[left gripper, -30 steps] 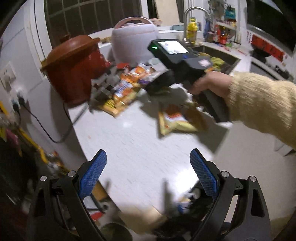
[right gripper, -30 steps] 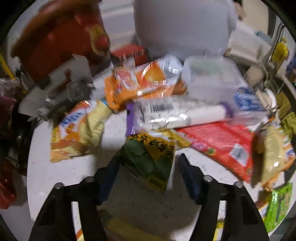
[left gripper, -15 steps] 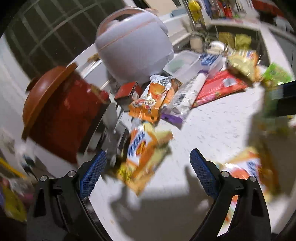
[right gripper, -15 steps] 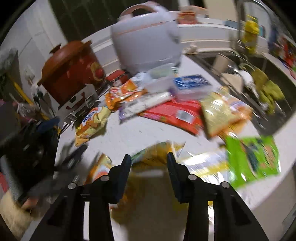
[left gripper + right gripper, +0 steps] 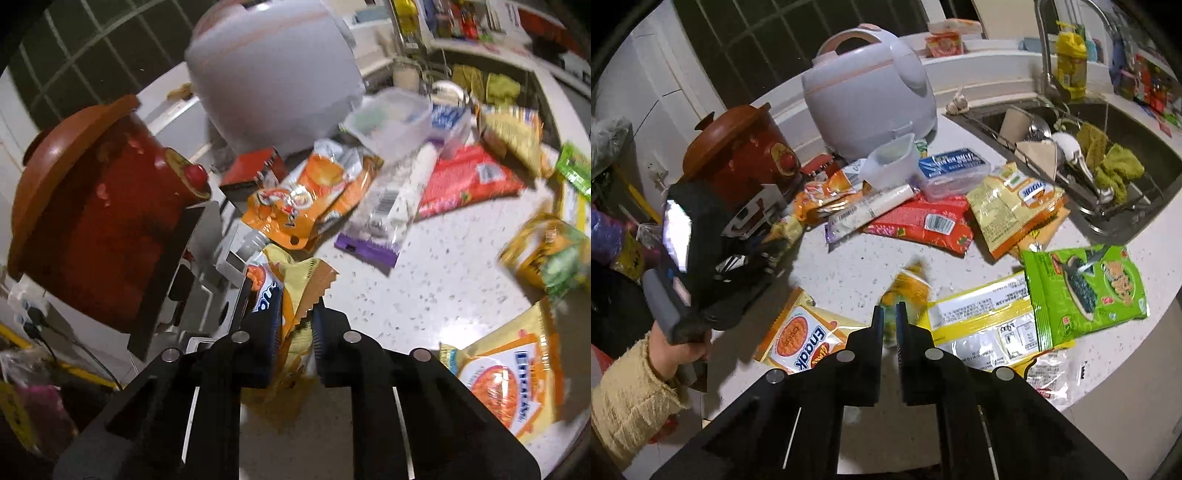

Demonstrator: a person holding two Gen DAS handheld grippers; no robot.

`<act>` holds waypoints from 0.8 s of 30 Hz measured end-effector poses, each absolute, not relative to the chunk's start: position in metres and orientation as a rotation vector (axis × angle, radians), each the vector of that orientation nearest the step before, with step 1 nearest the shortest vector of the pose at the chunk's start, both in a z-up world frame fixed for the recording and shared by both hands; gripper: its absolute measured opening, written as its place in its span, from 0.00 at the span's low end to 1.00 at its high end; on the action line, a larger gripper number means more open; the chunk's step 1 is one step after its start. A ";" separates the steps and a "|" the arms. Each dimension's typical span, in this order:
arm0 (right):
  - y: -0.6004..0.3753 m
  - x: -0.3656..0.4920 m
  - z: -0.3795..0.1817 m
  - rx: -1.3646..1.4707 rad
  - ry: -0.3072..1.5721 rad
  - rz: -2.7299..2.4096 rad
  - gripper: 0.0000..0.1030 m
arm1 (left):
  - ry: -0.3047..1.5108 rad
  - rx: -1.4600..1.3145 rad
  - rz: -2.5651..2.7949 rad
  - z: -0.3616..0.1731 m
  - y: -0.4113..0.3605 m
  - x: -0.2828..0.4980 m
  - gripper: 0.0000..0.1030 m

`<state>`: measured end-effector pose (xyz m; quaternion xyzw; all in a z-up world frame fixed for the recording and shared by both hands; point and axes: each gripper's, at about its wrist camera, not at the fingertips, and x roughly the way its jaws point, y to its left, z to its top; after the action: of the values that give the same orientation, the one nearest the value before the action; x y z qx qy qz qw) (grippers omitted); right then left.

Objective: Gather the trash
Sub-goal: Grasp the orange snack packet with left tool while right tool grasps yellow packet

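At the speckled white counter (image 5: pixel 424 291) edge, both your grippers are closing on thin crinkled wrappers, left gripper (image 5: pixel 293 343) on a yellow-orange snack packet (image 5: pixel 295 291), right gripper (image 5: pixel 890 325) on a yellow-green one (image 5: pixel 908 291); shallow edge grips may slip out when lifted.

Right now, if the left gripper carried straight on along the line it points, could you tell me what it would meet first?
The left gripper is closing on a yellow snack wrapper, so that already fills its path. Beyond it, probably the orange snack packet, though depth is hard to judge in this fisheye view.
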<state>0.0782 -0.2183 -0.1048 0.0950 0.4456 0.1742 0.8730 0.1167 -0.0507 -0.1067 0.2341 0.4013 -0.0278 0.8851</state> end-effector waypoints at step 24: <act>-0.160 0.145 -0.140 -0.163 0.997 0.377 0.45 | 0.638 0.140 -0.244 0.003 0.013 -0.022 0.09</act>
<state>0.1448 -0.1601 -0.1404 -0.0777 0.4746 0.1795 0.8582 -0.0215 0.0133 0.0031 0.0687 0.3123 -0.1194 0.9399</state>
